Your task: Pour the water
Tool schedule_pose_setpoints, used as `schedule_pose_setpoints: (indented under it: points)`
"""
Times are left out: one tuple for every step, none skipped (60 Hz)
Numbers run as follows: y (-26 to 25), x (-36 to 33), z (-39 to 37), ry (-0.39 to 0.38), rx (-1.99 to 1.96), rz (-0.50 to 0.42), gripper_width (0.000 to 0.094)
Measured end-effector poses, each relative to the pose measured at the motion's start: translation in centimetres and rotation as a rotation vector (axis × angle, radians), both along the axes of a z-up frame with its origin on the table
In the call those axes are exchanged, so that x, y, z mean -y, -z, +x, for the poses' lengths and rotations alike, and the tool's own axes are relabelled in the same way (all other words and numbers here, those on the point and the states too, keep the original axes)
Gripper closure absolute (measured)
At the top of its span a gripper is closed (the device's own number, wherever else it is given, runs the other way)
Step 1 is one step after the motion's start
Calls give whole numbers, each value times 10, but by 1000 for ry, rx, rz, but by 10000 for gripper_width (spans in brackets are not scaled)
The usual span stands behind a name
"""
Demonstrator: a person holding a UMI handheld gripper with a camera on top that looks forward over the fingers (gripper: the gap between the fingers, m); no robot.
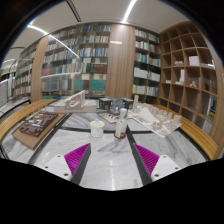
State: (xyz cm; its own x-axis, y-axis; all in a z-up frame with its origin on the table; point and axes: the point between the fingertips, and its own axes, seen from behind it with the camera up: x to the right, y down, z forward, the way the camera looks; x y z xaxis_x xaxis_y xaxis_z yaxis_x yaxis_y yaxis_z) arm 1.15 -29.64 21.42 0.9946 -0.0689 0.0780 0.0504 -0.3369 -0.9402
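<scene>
A clear water bottle (pixel 121 124) with a red label band stands upright on the pale marble-patterned table (pixel 112 160), well beyond my fingers. A white cup (pixel 97 128) stands just left of it, a small gap apart. My gripper (pixel 112 158) is open and empty, with its magenta pads (pixel 75 156) spread wide at either side. Bare table lies between the fingers, and the bottle and cup lie ahead, roughly on the line between them.
A wooden tray (pixel 38 127) with small items lies at the left of the table. White architectural models (pixel 152 119) stand behind and right of the bottle. Bookshelves (pixel 85 60) and wooden cubby shelves (pixel 190 65) line the room beyond.
</scene>
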Motion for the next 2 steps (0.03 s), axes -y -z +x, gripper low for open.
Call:
schedule_pose_setpoints:
  points:
    - [2, 1, -1, -6, -11, -9, 83]
    - [3, 2, -4, -11, -21, -13, 83]
